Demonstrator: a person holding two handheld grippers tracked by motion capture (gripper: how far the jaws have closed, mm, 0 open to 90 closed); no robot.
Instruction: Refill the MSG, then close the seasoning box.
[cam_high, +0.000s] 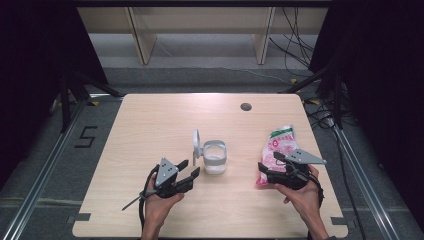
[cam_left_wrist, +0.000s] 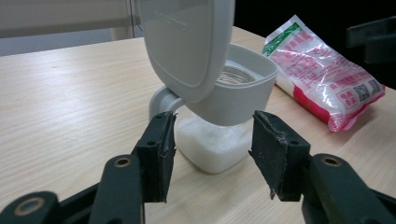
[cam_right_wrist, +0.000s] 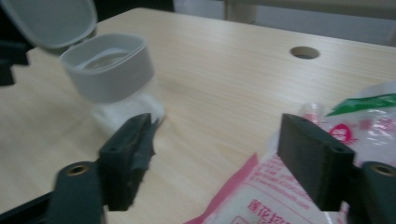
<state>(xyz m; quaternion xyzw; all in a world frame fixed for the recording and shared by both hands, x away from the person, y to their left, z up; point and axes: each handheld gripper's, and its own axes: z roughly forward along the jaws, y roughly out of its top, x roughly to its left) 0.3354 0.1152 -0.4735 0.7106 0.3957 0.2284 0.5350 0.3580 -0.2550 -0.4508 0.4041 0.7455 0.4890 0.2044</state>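
A clear container (cam_high: 215, 159) holding white granules stands at the middle of the table, its grey flip lid (cam_high: 196, 145) raised on the left. My left gripper (cam_high: 191, 167) is open just left of it, jaws pointing at it; in the left gripper view the container (cam_left_wrist: 224, 88) sits just beyond the open left gripper (cam_left_wrist: 212, 126). A pink and white bag (cam_high: 280, 147) with a green top lies at the right. My right gripper (cam_high: 268, 161) is open at the bag's near end. In the right gripper view the bag (cam_right_wrist: 261, 200) lies low between the wide jaws of the right gripper (cam_right_wrist: 219, 135), not pinched.
The wooden table (cam_high: 165, 120) has a round cable hole (cam_high: 245, 106) near its far edge. Beyond it are wooden shelf legs and loose cables on the floor. Metal rails run along both sides of the table.
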